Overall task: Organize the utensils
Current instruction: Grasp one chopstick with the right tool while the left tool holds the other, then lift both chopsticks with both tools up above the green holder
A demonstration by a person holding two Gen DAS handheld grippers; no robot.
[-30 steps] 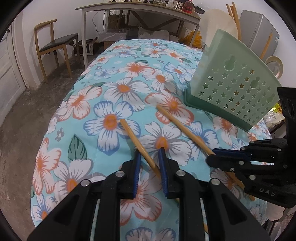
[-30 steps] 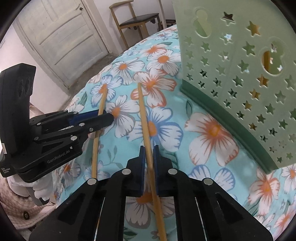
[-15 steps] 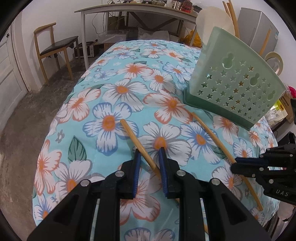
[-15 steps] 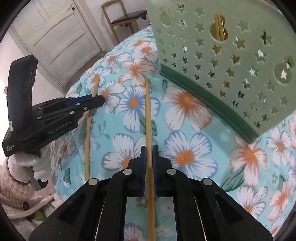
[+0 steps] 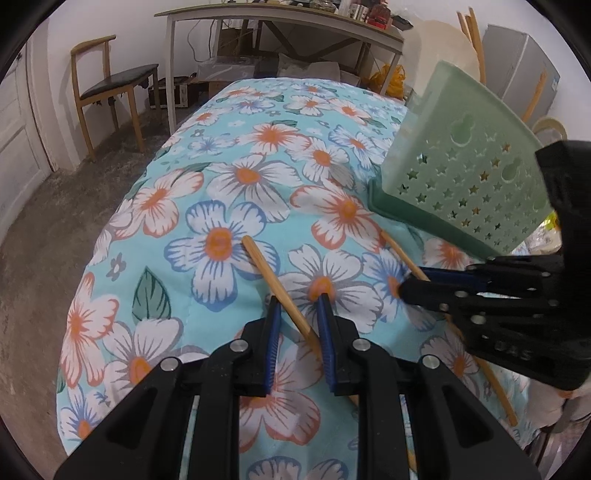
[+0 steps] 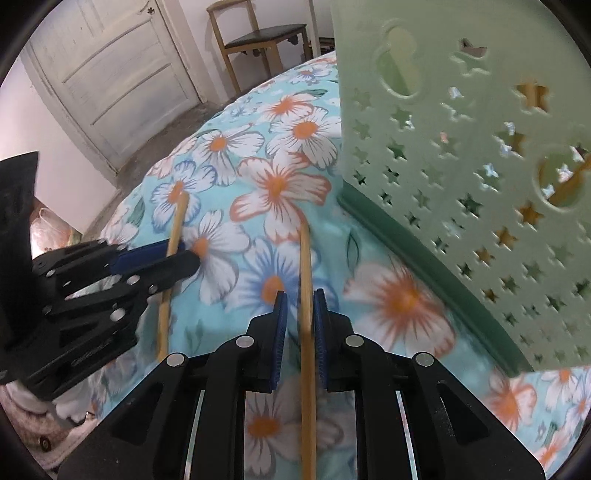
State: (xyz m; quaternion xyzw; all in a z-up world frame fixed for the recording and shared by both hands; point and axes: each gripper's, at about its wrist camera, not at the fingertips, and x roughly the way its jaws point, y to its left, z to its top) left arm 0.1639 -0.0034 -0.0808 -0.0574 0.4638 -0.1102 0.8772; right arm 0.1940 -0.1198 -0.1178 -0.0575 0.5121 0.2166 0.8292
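Observation:
Two wooden chopsticks lie on the flowered tablecloth (image 5: 221, 166). The left one (image 5: 269, 273) runs slantwise between the blue pads of my left gripper (image 5: 299, 306), which stands open astride it. That gripper (image 6: 181, 256) and its chopstick (image 6: 177, 221) also show in the right wrist view. The right chopstick (image 6: 306, 266) lies between the pads of my right gripper (image 6: 300, 306), whose jaws are closing; a thin gap shows on the stick's left side. In the left wrist view the right gripper (image 5: 417, 280) sits near the far end of its chopstick (image 5: 397, 249). A pale green star-holed basket (image 6: 461, 184) stands just right of both.
The basket (image 5: 461, 170) holds more chopsticks, seen through its holes (image 6: 569, 181). The table's left edge drops to a concrete floor. A wooden chair (image 5: 110, 81), a long desk (image 5: 280, 18) and a white door (image 6: 110, 74) stand beyond.
The right gripper first drew its chopstick back and to the right, then moved forward along it, toward the basket. Its pads now stand slightly wider. The left gripper has not moved.

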